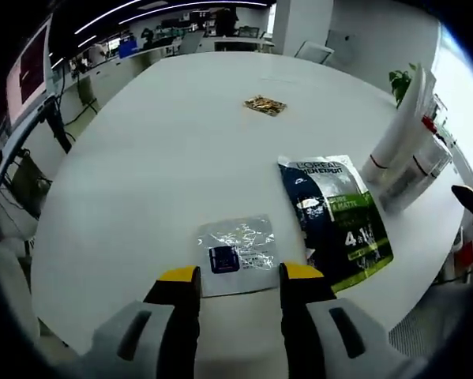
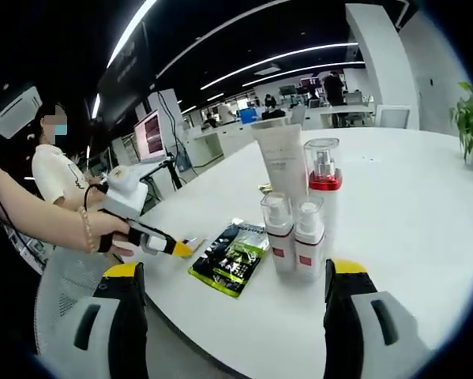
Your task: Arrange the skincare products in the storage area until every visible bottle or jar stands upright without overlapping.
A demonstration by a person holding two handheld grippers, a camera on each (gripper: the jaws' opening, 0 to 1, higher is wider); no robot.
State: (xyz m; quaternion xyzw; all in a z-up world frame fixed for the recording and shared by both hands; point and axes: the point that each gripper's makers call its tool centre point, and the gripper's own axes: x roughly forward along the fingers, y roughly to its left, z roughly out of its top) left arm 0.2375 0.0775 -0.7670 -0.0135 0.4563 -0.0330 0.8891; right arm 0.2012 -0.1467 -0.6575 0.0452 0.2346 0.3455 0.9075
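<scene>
Bottles (image 2: 295, 237) between hand-held gripper (image 2: 234, 272) jaws

Open-plan office, big white round desk (image 1: 165, 150) under strip lighting.

Long white ceiling light strips (image 2: 299, 54) run across a dark ceiling at the top of the right gripper view. A thick white pillar (image 2: 382, 55) rises at upper right, with a leafy green plant (image 2: 471, 122) at the right edge. Rows of workstations with a lit monitor (image 2: 152, 134) fill the middle distance, upper left of centre. In the left gripper view a white wall (image 1: 378, 35) stands at upper right and another monitor (image 1: 31, 67) sits at the far left.
</scene>
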